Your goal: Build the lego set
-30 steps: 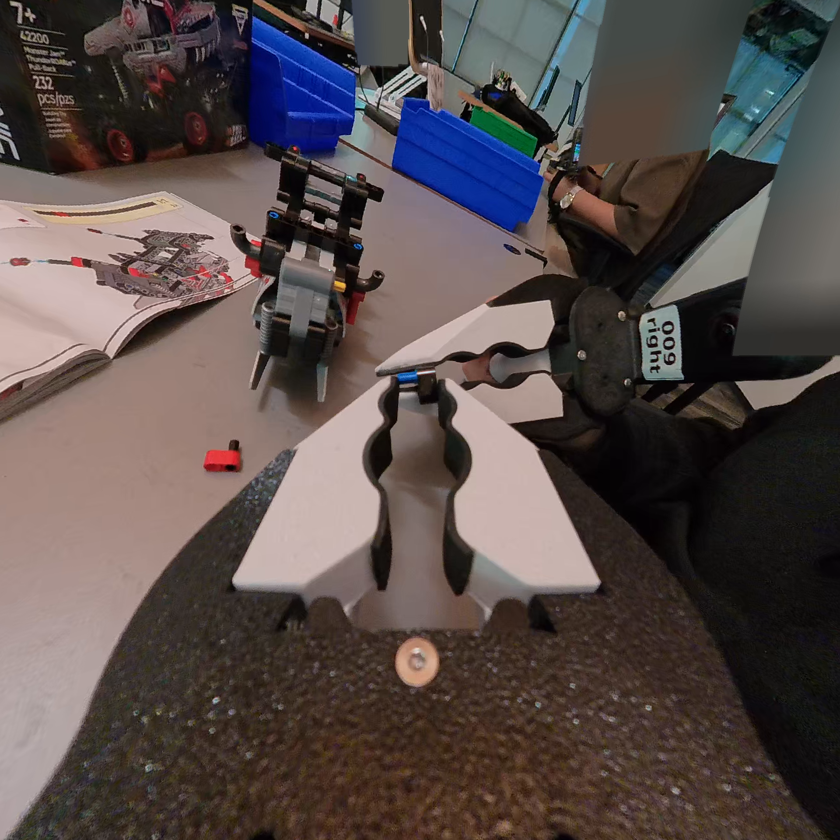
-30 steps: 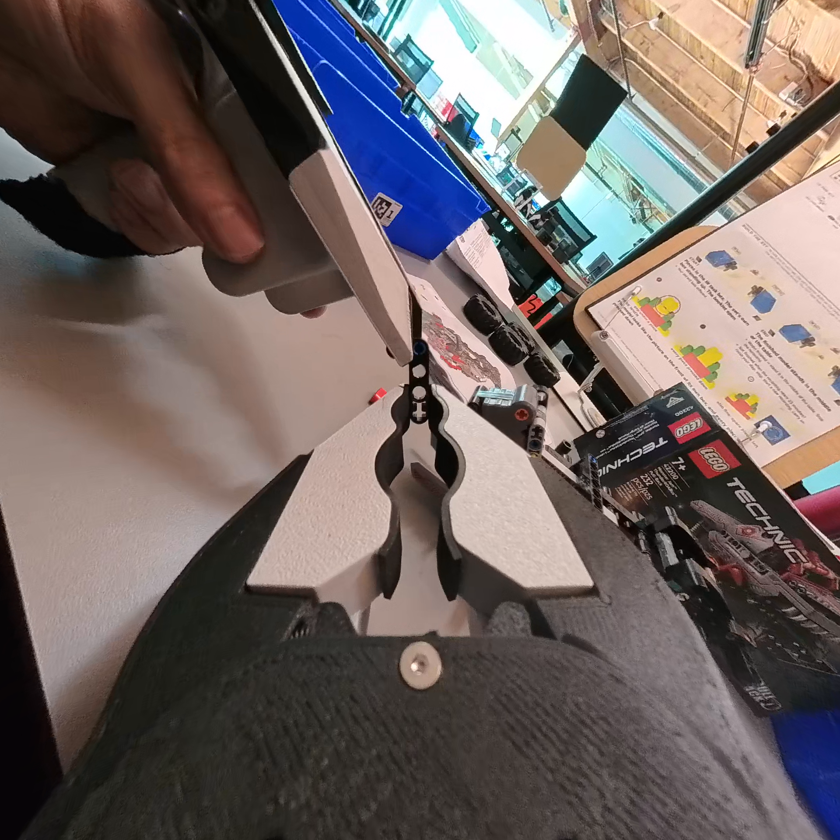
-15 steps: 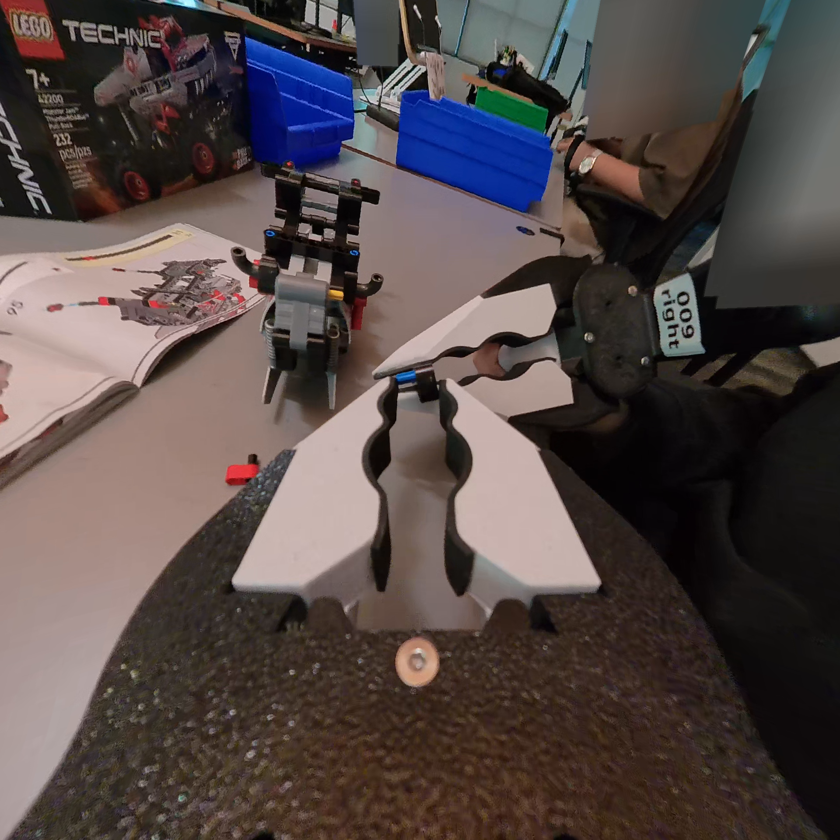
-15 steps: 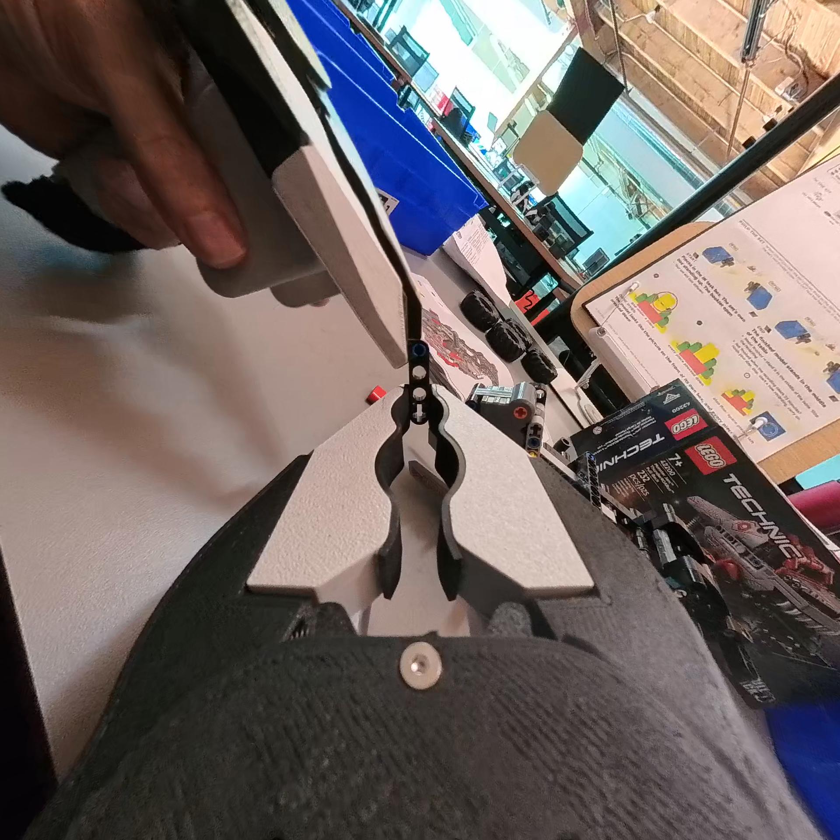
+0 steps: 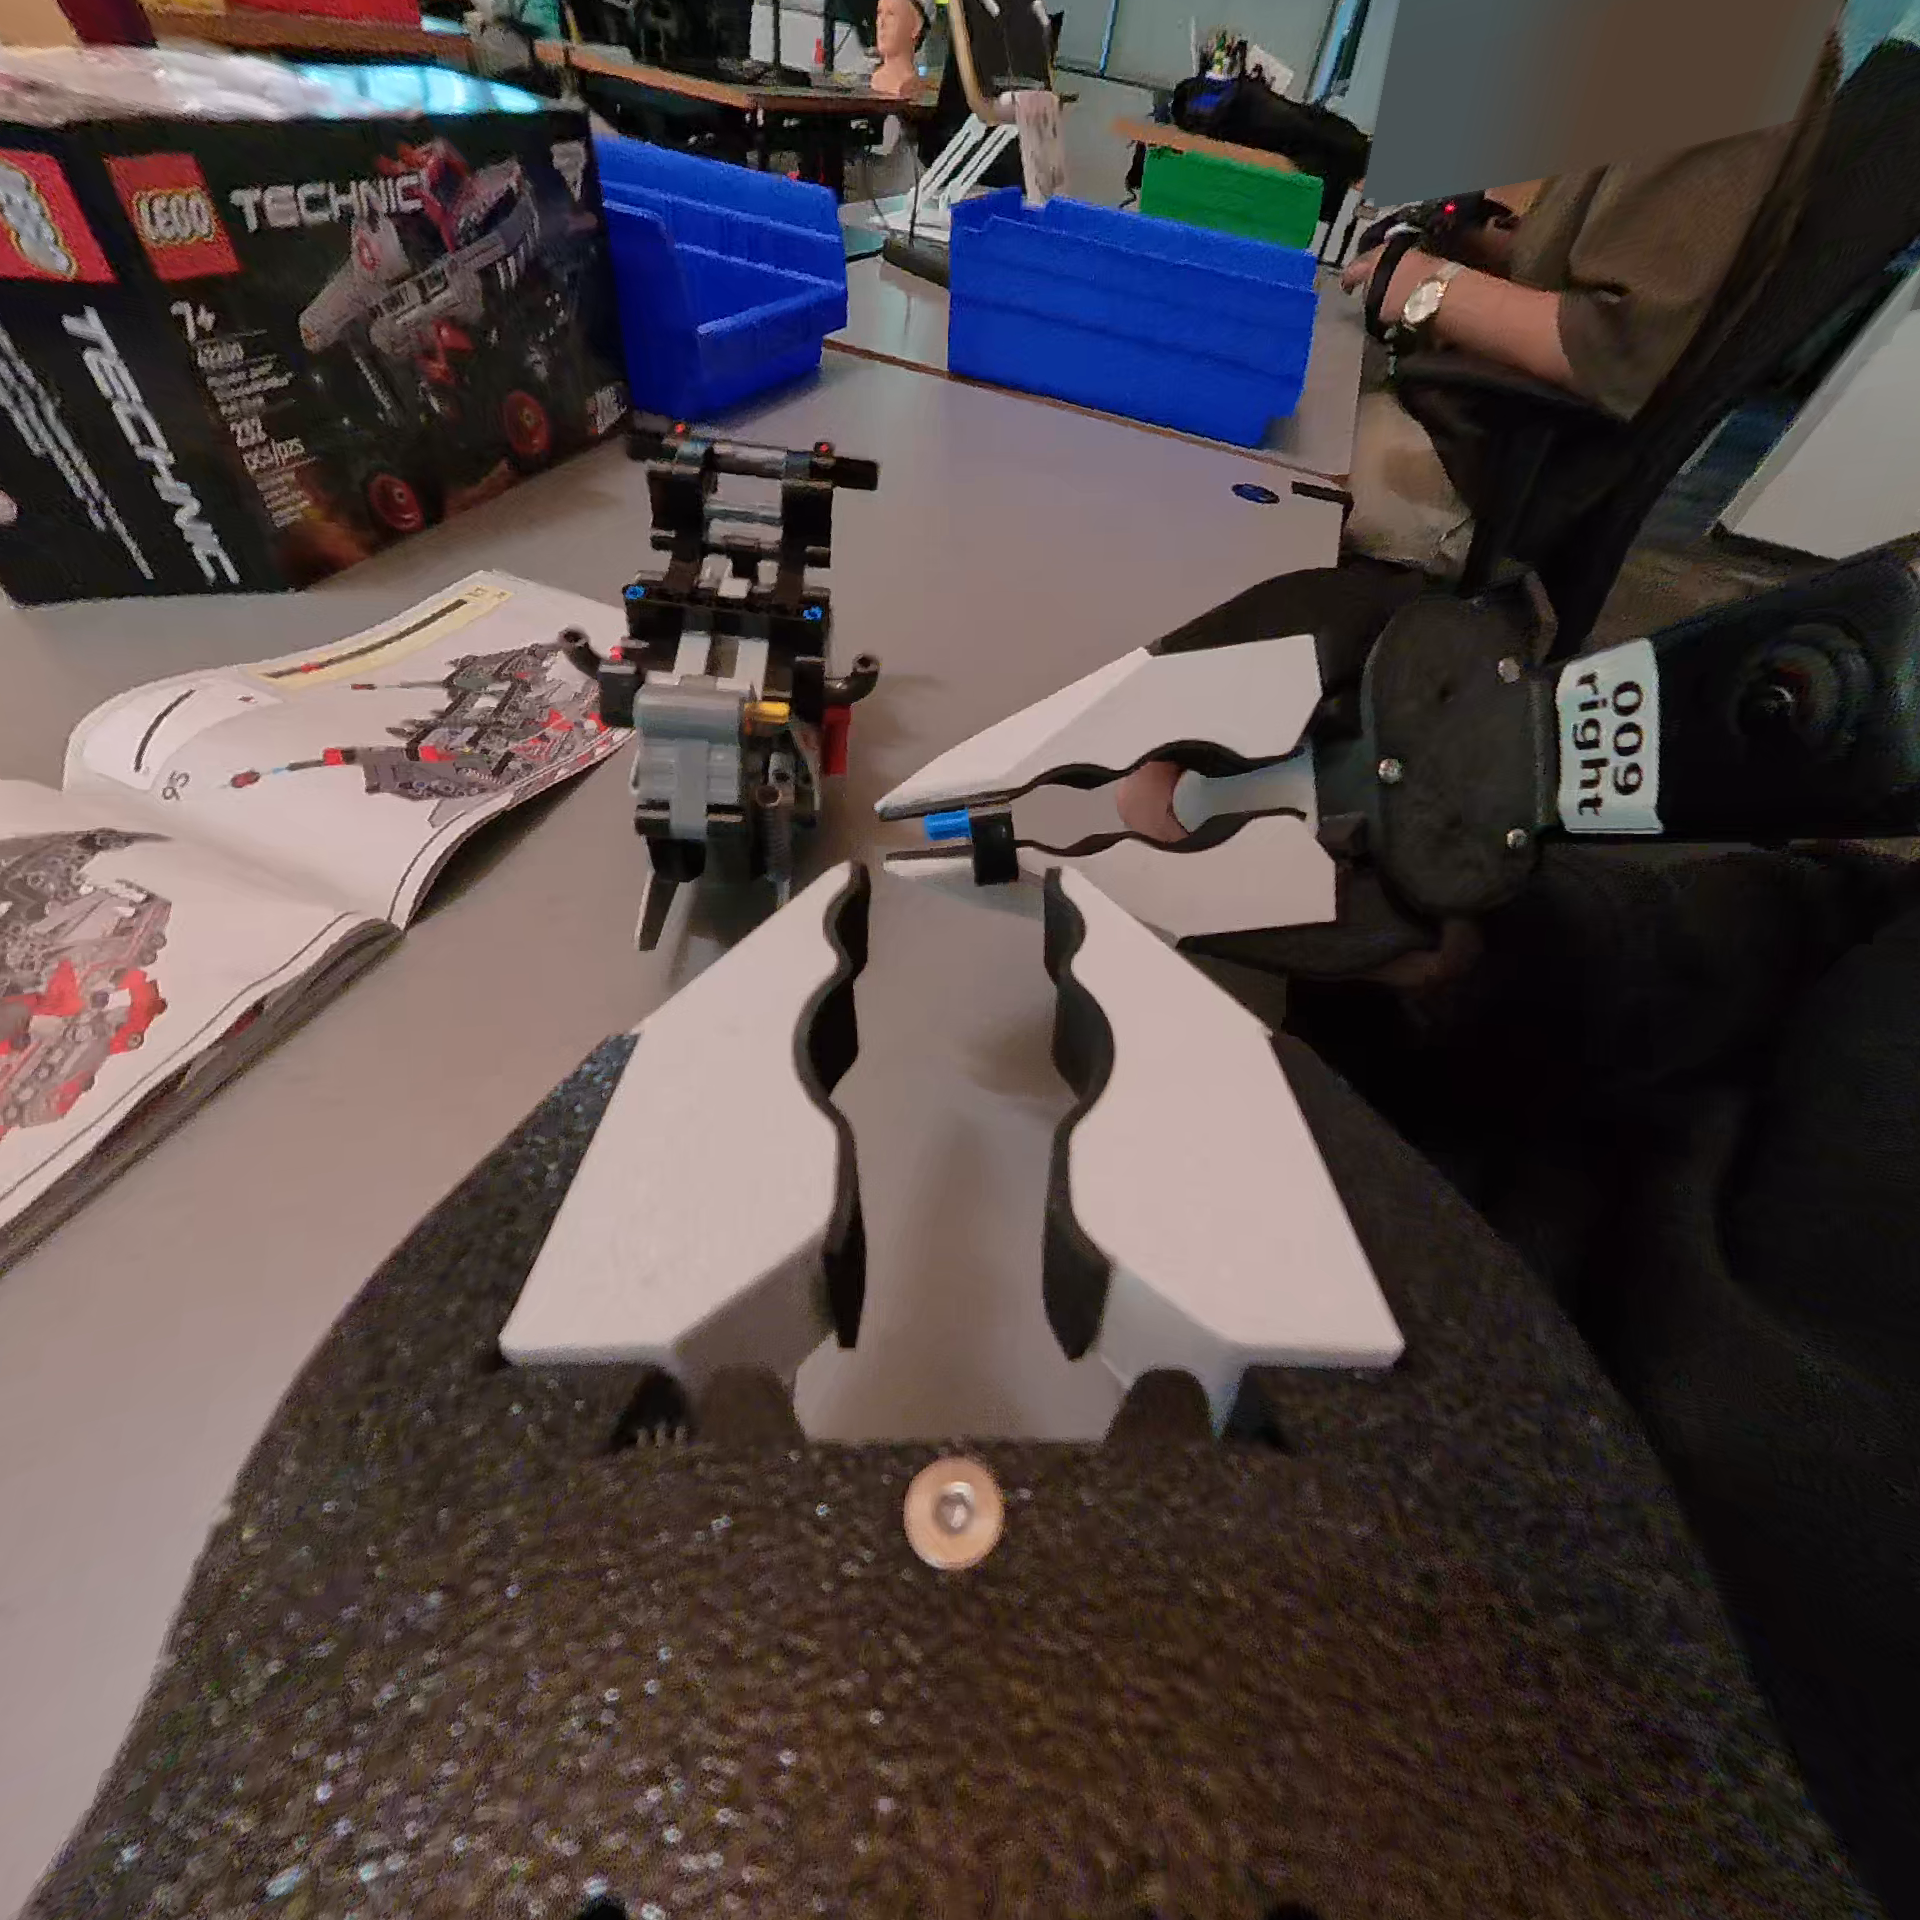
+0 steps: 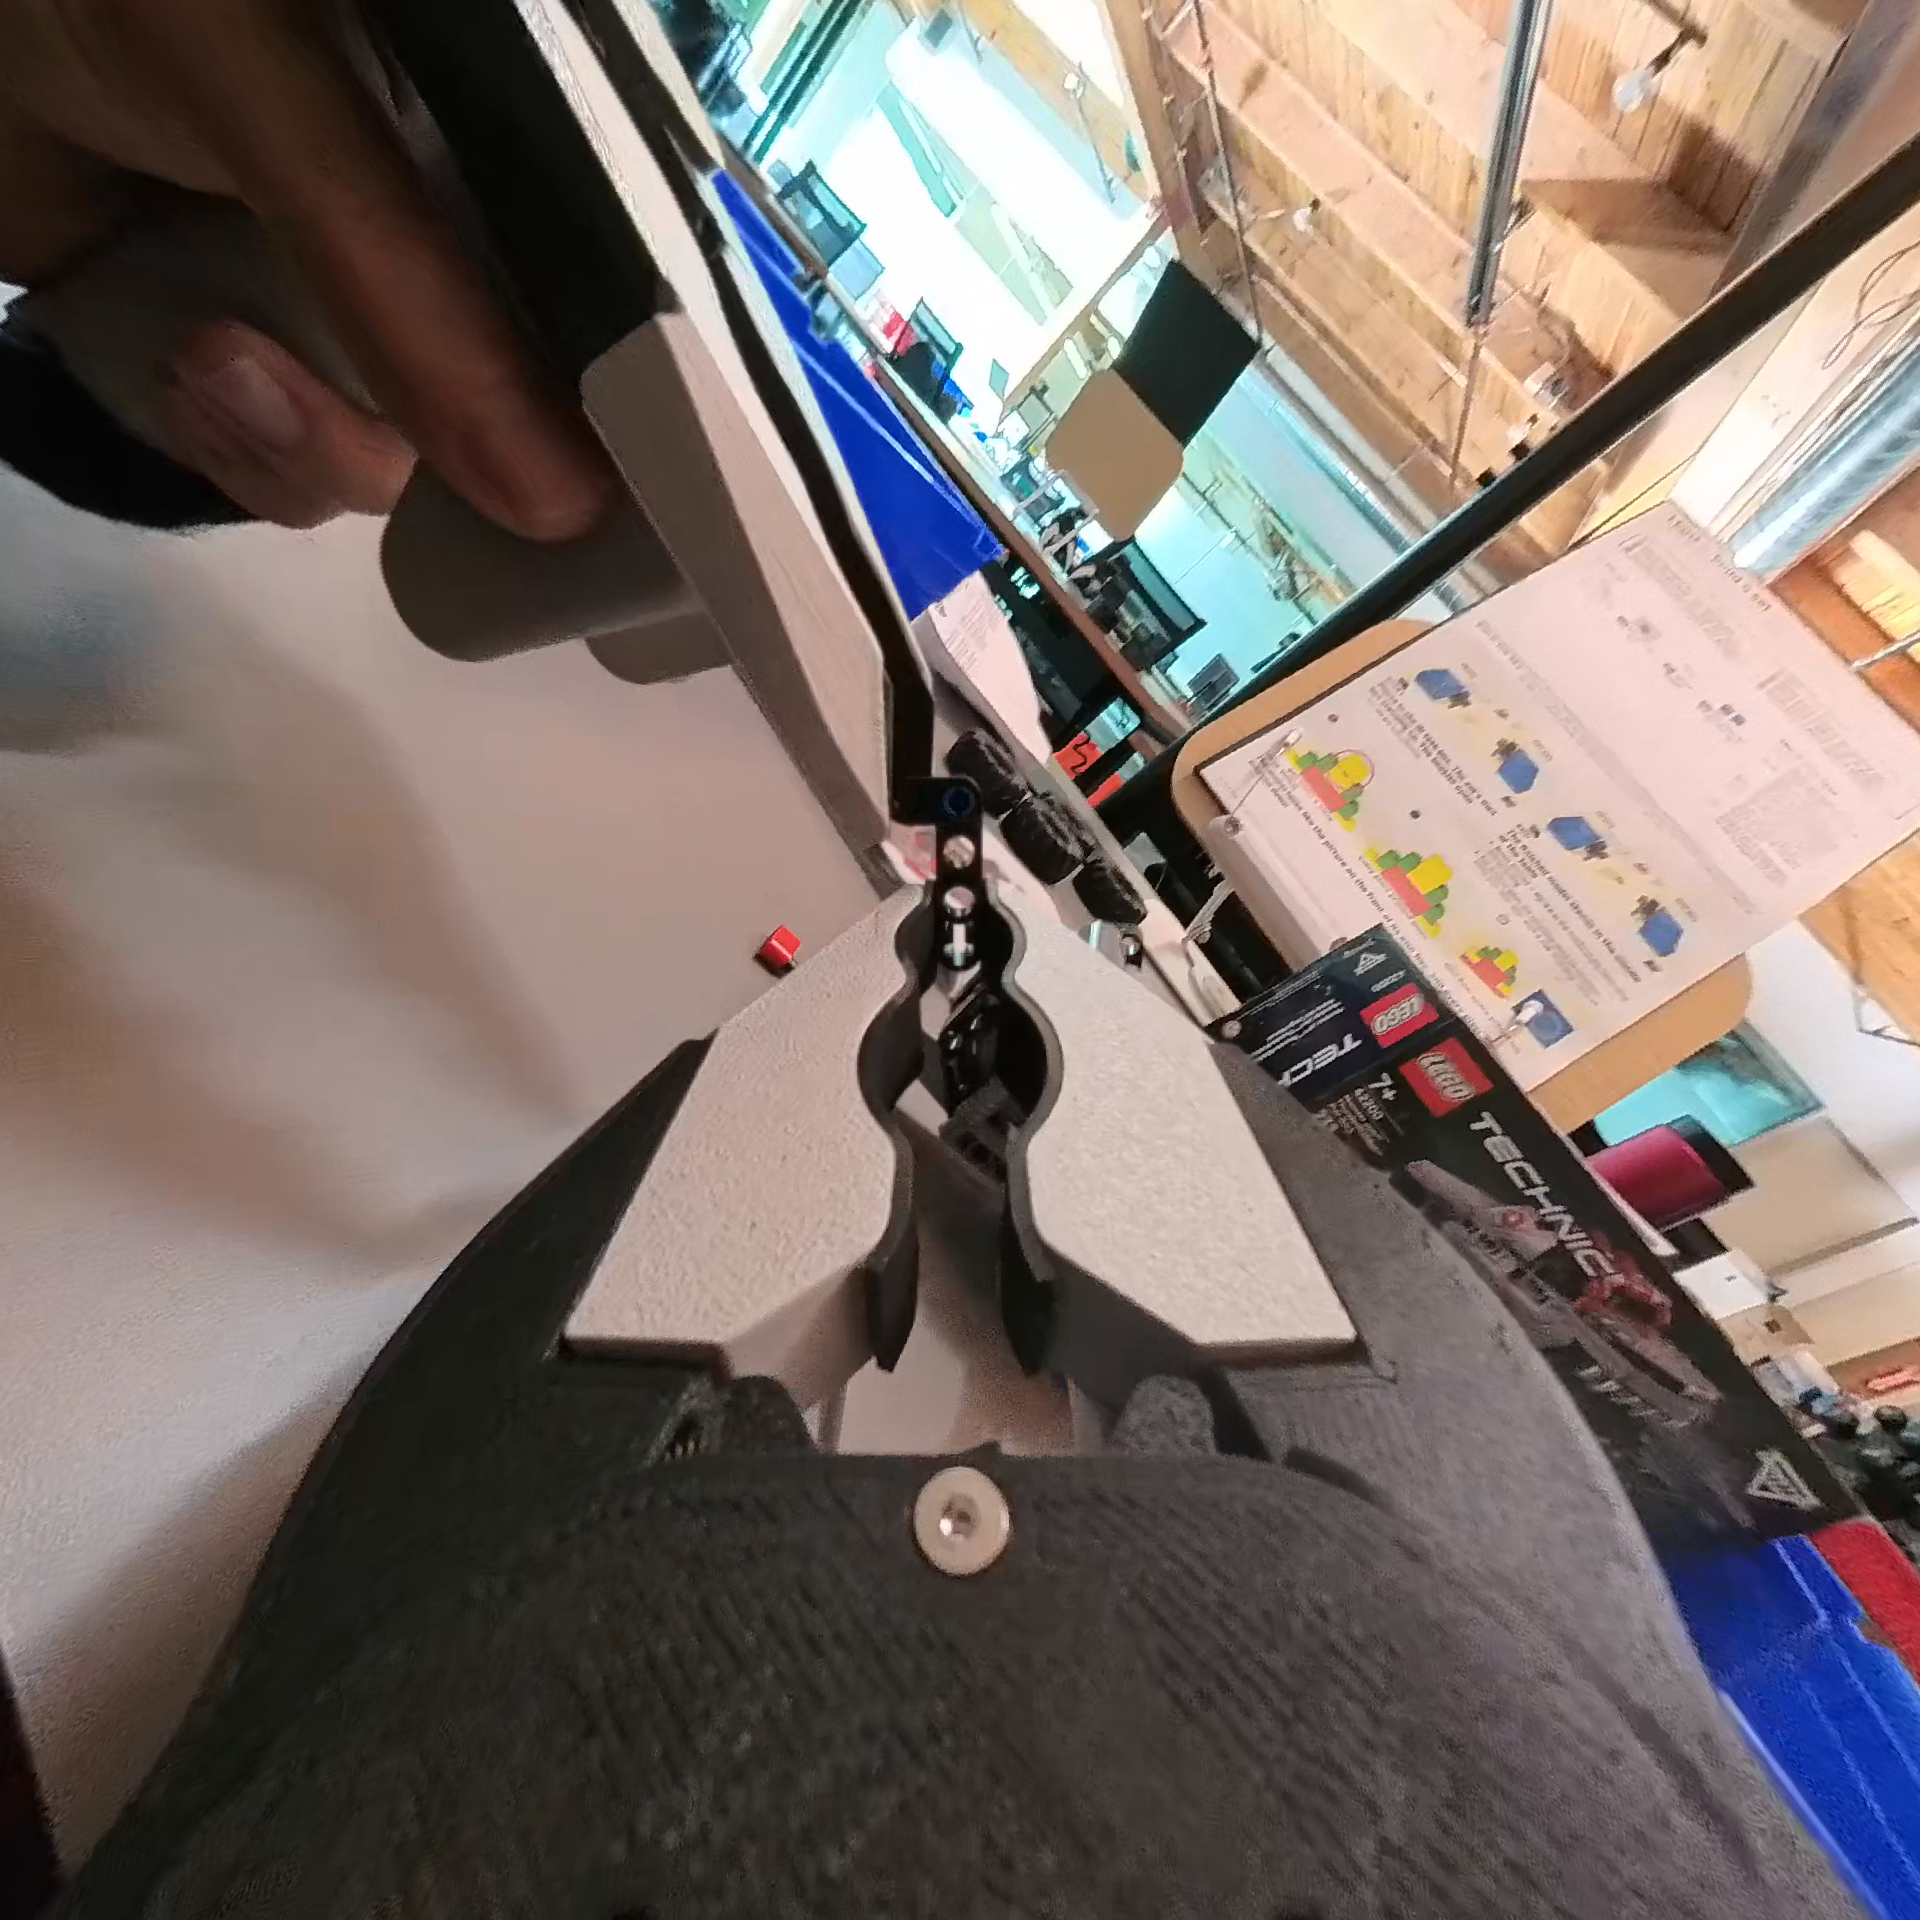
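Two grippers meet at frame centre: the right gripper [image 6: 961, 951] is clamped on a black beam [image 6: 958, 883] with a blue pin [image 5: 943, 826], long axis pointing forward; the left gripper [image 5: 951, 883], wide open and empty, sits just beside it. The model [image 5: 732, 686] stands beyond, upper centre, nearer the left.

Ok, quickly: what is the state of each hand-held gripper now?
Left hand-held gripper: open, empty.
Right hand-held gripper: shut on black beam.

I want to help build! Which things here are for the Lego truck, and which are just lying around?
For building: half-built black-and-grey truck frame; black beam with blue pin in right gripper; open instruction booklet; small red piece.
Lying around: blue plastic bins; Lego box.
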{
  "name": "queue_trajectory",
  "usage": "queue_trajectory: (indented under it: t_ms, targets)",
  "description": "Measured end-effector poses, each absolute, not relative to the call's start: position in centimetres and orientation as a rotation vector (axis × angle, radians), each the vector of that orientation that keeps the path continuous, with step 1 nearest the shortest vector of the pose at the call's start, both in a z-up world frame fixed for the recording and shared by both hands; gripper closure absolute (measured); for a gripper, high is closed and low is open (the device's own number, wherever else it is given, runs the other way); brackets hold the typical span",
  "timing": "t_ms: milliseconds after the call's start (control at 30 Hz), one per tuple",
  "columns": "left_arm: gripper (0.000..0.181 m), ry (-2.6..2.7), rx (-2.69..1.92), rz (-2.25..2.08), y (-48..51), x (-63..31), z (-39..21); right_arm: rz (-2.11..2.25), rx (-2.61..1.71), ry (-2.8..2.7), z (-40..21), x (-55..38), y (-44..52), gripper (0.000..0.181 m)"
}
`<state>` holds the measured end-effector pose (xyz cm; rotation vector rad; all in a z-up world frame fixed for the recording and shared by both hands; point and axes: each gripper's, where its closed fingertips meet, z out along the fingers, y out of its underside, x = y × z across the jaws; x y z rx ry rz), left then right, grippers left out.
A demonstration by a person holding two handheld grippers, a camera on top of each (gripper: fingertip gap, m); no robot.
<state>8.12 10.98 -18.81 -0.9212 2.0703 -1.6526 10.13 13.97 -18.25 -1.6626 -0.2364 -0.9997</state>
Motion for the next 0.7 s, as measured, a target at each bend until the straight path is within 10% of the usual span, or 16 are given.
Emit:
queue_trajectory:
  t_ms: [700]
  targets:
    - [0.166, 1.825, -0.222, -1.419, 8.1, 5.4, -13.8, -1.26, -1.229, -0.301, -12.9, 6.7, 11.3, 0.177]
